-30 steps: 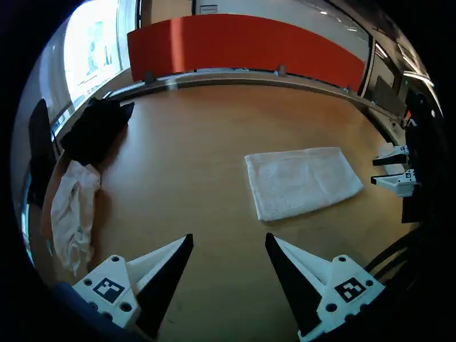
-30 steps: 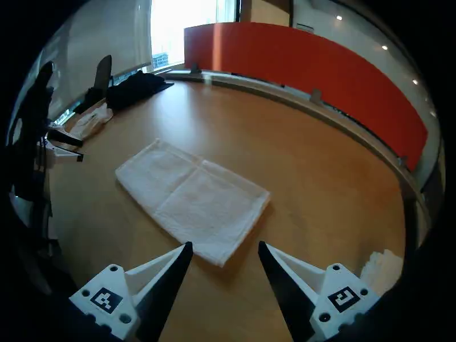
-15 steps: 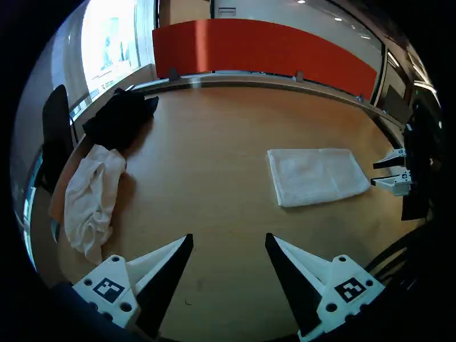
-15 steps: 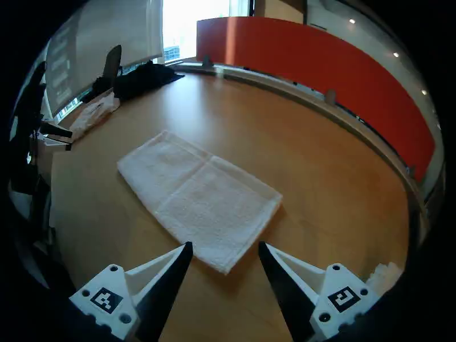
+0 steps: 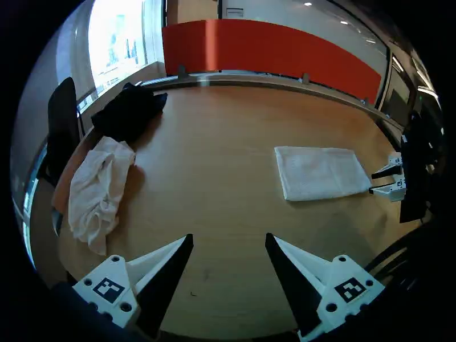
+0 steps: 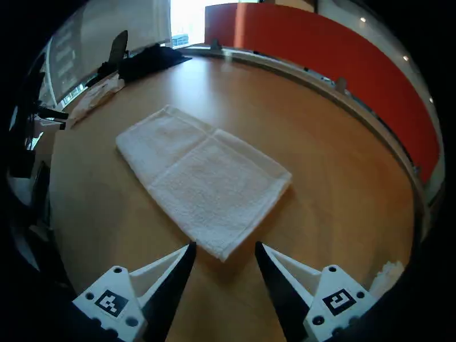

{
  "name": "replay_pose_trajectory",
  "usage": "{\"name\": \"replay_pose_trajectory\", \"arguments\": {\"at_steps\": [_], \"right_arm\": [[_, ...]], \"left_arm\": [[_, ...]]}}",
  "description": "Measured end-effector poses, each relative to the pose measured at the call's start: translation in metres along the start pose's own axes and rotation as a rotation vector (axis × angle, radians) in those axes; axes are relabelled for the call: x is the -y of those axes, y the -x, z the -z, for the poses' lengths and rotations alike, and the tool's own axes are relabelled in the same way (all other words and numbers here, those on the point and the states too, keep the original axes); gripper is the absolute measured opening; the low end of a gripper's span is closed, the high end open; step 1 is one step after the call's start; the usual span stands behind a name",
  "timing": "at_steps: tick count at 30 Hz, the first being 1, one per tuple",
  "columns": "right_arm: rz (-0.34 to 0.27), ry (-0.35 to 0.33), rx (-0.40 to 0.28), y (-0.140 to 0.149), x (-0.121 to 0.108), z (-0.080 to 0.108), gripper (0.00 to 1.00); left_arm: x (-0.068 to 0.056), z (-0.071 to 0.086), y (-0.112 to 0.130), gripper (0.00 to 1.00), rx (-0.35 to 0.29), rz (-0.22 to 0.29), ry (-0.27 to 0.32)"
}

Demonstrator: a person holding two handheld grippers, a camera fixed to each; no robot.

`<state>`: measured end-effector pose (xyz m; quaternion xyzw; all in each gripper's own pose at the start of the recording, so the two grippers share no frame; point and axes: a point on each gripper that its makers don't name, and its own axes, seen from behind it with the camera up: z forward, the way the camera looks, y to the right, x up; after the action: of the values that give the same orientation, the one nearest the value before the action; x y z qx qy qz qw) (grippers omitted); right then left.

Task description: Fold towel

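One folded white towel [image 6: 202, 182] lies flat on the wooden surface [image 5: 216, 142]. Right gripper [image 6: 224, 246] is spread (empty), with the towel's near corner between its fingers. Left gripper [image 5: 228, 236], also spread and empty, is well apart from the towel.

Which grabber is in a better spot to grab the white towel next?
Probably the right gripper: its open fingers sit at the towel corner. The left gripper is open but far from it.
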<state>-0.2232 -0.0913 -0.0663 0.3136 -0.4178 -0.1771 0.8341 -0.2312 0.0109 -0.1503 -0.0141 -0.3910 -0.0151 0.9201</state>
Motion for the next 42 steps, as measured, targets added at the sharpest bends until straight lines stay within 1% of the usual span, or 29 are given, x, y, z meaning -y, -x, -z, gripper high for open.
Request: {"name": "replay_pose_trajectory", "arguments": {"at_steps": [6,10,13,18,20,24,29,35,42], "right_arm": [[0.009,-0.027,0.018,0.008,0.002,-0.002,0.67],[0.009,-0.047,0.026,0.012,0.005,-0.004,0.54],[0.007,-0.056,0.029,0.013,0.005,-0.004,0.40],[0.003,-0.052,0.028,0.013,0.003,-0.003,0.13],[0.000,-0.050,0.027,0.012,0.002,-0.002,0.06],[-0.007,-0.050,0.016,0.008,0.003,0.000,0.04],[-0.006,-0.025,-0.009,-0.001,0.000,0.007,0.04],[0.009,-0.001,-0.043,-0.017,-0.005,0.025,0.04],[0.036,0.034,-0.073,-0.031,-0.015,0.050,0.04]], "left_arm": [[0.000,0.002,0.000,0.94,-0.005,-0.007,-0.005],[-0.002,0.003,0.000,0.94,-0.007,-0.008,-0.003],[-0.002,0.003,0.001,0.94,-0.005,-0.010,-0.003],[-0.003,0.004,0.003,0.94,-0.003,-0.015,-0.004],[-0.003,0.004,0.003,0.94,-0.004,-0.016,-0.006],[-0.004,0.004,0.002,0.94,-0.006,-0.015,-0.006],[-0.005,0.005,0.000,0.94,-0.016,-0.013,-0.003],[-0.006,0.006,-0.002,0.94,-0.025,-0.007,0.001],[-0.009,0.009,-0.004,0.94,-0.035,-0.005,0.007]]}}
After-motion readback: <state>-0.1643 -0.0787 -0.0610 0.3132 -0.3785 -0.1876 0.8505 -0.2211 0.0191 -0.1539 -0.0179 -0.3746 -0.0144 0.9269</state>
